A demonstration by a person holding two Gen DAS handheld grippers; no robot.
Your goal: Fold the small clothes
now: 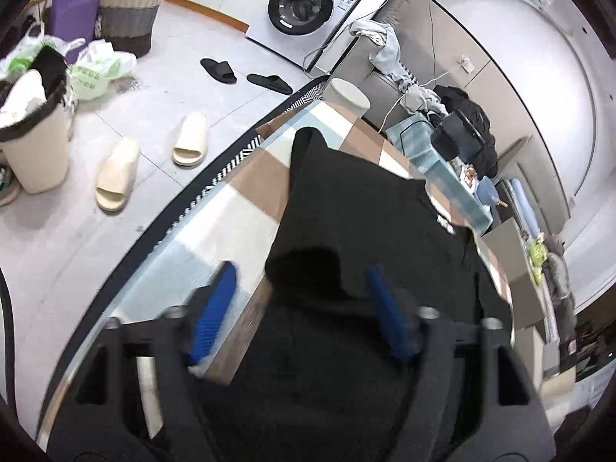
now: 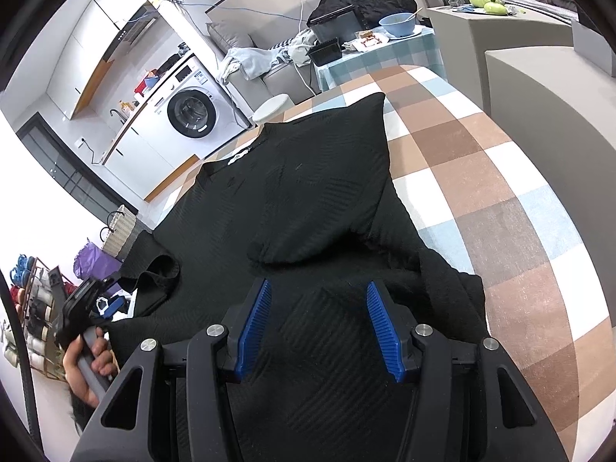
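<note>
A black textured top [image 2: 292, 200] lies spread on the checked tablecloth [image 2: 500, 177], its collar with a white label pointing away. In the right wrist view one sleeve is folded inward over the body and the other sleeve [image 2: 154, 269] lies bunched at the left edge. My right gripper [image 2: 318, 285] hovers over the near hem, jaws open, its blue pads not pressing the cloth. My left gripper [image 1: 300, 269] is open above the top [image 1: 358, 211], one pad over the tablecloth [image 1: 246, 208] and one over the fabric. A hand [image 2: 88, 365] holds its handle.
The table edge runs along the left, with floor beyond holding cream slippers [image 1: 115, 177], black slippers [image 1: 219, 71], a bin [image 1: 34, 146], woven baskets [image 1: 131, 11] and a washing machine [image 1: 300, 7]. A side table with a blue bowl [image 2: 398, 23] and a sofa stand behind.
</note>
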